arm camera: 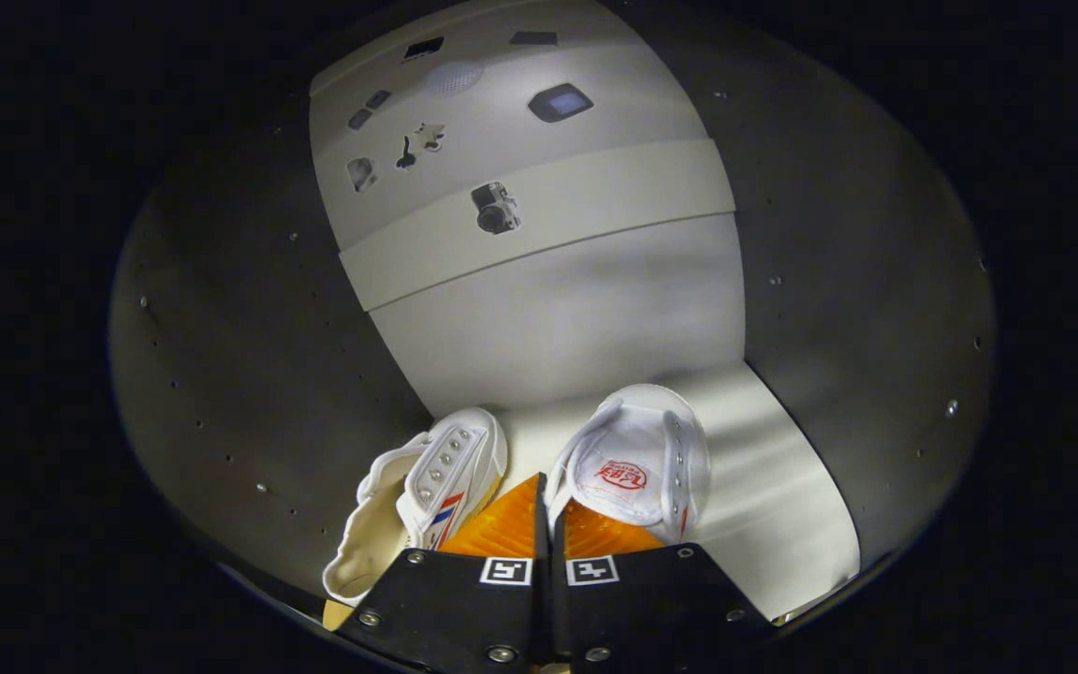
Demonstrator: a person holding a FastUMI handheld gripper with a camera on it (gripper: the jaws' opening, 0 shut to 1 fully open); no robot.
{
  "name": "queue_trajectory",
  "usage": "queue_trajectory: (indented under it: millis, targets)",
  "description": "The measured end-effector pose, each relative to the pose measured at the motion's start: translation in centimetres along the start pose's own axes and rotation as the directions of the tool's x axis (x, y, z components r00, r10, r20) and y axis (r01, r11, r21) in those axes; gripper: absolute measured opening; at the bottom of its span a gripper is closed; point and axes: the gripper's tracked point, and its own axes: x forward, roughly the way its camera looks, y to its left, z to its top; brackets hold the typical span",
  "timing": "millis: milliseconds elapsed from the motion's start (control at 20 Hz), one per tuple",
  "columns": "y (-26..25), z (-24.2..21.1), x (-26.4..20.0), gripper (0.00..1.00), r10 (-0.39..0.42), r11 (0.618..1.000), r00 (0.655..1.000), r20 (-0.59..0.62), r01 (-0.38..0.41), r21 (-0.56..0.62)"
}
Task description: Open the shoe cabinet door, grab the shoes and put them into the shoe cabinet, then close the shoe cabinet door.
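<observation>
Closed almost fully, our gripper (544, 510) has its two orange fingers (500, 532) meeting along a thin dark seam. We cannot tell whether a bit of canvas is caught in that seam or nothing is; the tips sit right where the two shoes come nearest each other, and no fabric shows plainly between them.

Starting at the left, we look along the cabinet's dark left wall (249, 374), dotted with small holes. Just to the left of the fingers lies the left shoe (427, 487), a white canvas sneaker tipped on its side, cream lining open toward us, metal eyelets and a red-and-blue stripe on its flank. Its heel end passes behind the black finger mount and is cut off.

Straight beyond the fingers the pale back panel (558, 328) rises, with a lighter band across it and small dark marks higher up that we cannot make out. Just right of the fingertips stands the right shoe (637, 459), opening turned toward us, a red mark on its insole. Both shoes rest on the white shelf floor (782, 505), so we judge them already inside the shoe cabinet. The right wall (857, 309) is as dark as the left. We see nothing of the door from here.

Handling should be easy, we think: light, soft canvas that gives under a pinch. The collar rim or the tongue looks the surest hold; the rubber sole looks stiffer.
</observation>
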Motion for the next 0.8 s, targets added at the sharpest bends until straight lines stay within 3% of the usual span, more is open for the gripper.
queue_trajectory:
  millis: [350, 500, 700, 800]
  targets:
    - [0.0, -0.3, 0.9, 0.00, -0.011, 0.976, 1.000, -0.021, 0.006, -0.217]
    - [-0.1, -0.5, 0.5, 0.01, -0.017, 0.980, 0.999, -0.047, 0.008, -0.198]
    - [1.3, -0.6, -1.2, 0.15, 0.044, 0.997, 0.997, -0.057, -0.048, -0.062]
    - [1.5, -0.5, -2.4, 0.33, 0.032, 0.999, 0.999, -0.041, -0.033, -0.031]
